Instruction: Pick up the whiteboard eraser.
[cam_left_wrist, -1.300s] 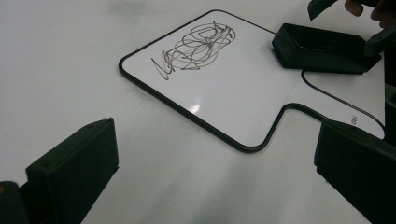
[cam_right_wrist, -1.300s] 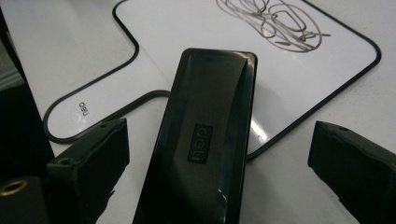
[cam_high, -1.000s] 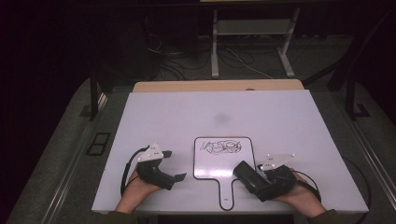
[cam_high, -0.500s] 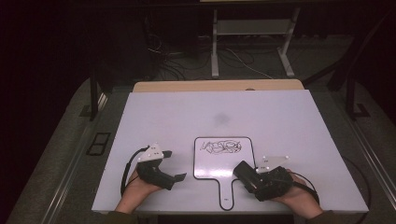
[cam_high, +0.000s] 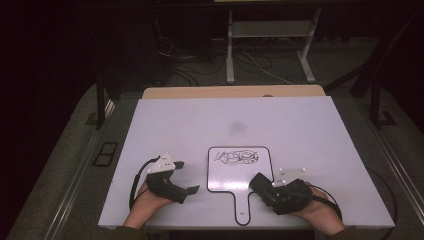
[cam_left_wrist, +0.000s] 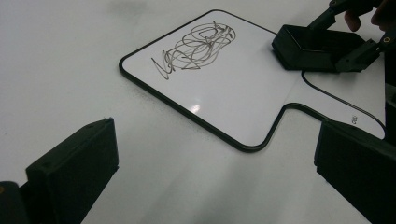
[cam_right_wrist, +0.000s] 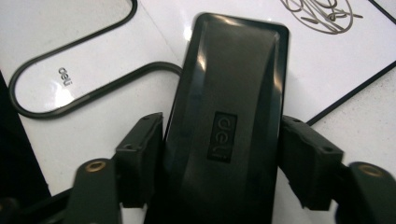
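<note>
From above, at six o'clock on the counter (cam_high: 150, 125), the eraser (cam_high: 261, 184) is being clamped by the right gripper (cam_high: 267, 187) at the whiteboard (cam_high: 240, 172) corner, long axis toward ten o'clock. Left fingers (cam_left_wrist: 74, 163) are being held apart, empty. Up close, the unbraced board may be dragged while wiping.

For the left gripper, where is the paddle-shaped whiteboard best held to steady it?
Probably the handle: it is the narrow part of the whiteboard, lies flat, and points toward the person. The open left gripper could come from the handle's left, clear of the scribble.
</note>
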